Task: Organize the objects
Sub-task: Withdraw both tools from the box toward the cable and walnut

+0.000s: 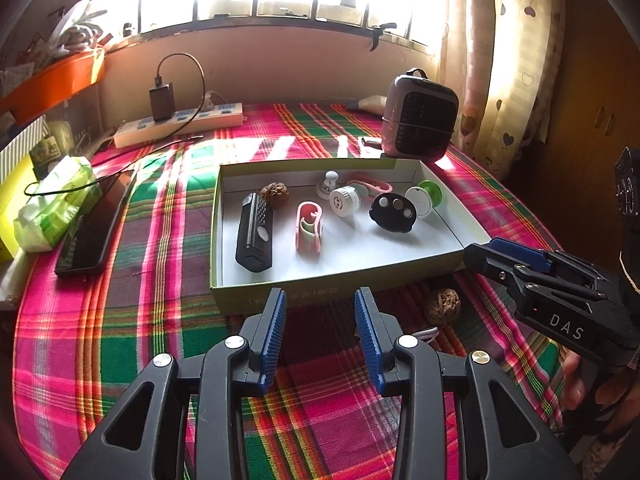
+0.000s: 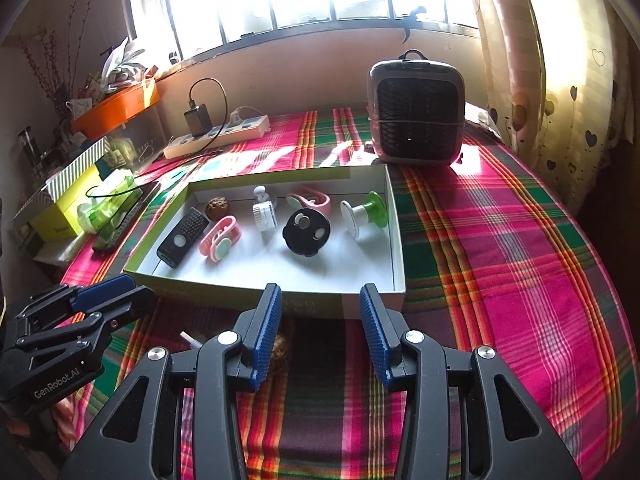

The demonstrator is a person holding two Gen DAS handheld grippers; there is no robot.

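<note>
On the table: walnut [image 1: 443, 305] left outside box [image 1: 320, 294].
Both hand-held grippers [image 1: 320, 308] [image 2: 320, 304] are held part-open, empty; a pick is needed next.

A table under a pink, green and red plaid cloth [image 1: 152, 240]

Ahead of the left jaws a shallow green-sided cardboard box [image 1: 320, 286] rests on it; a brown wrinkled walnut [image 1: 442, 305] lies to their right. Further ahead stand a grey mesh-fronted heater [image 1: 420, 120] and a white power strip [image 1: 180, 126]; a black phone [image 1: 94, 226] and green tissue pack [image 1: 56, 204] lie left.
</note>
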